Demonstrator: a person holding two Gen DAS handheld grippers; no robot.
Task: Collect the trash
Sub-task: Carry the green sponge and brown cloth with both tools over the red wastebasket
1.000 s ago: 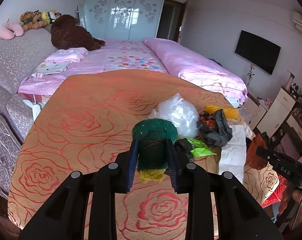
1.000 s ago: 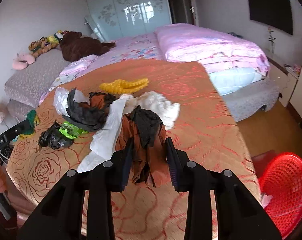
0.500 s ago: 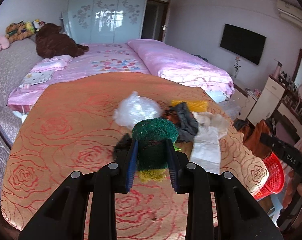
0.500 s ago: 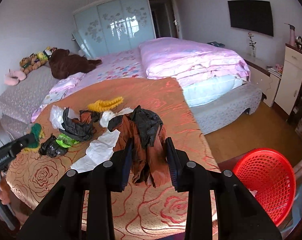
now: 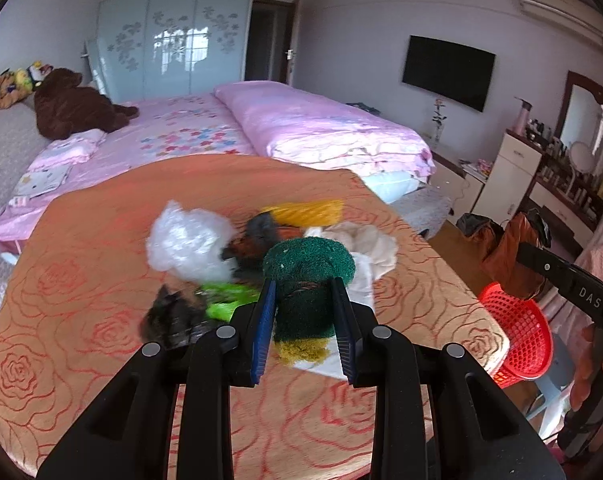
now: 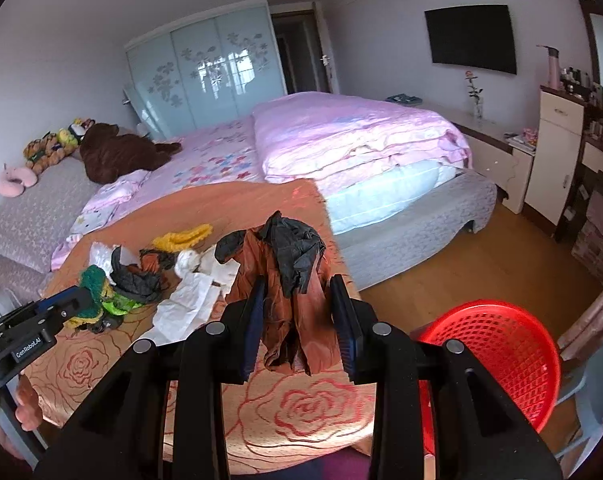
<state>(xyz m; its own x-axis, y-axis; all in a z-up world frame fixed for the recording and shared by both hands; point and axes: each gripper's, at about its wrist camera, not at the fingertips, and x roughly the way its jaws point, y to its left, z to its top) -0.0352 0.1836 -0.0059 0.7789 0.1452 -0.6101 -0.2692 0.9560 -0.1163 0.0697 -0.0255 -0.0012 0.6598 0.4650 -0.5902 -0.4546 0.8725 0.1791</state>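
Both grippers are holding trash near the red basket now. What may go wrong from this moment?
1. The brown and black bag hangs loosely below the right gripper; it might catch the red basket rim and miss.
2. The left gripper carries the green sponge over the trash pile; lower, it could knock pieces off the table.

On the orange rose-patterned counter (image 6: pixel 309 404) lie crumpled clear plastic (image 5: pixel 189 244), white paper (image 6: pixel 189 304) and a yellow ribbed piece (image 5: pixel 305 212) near its far edge.

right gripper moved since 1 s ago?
Yes. The right gripper, shut on the brown-and-black bag, has swung right toward the red basket, which fills more of its view.
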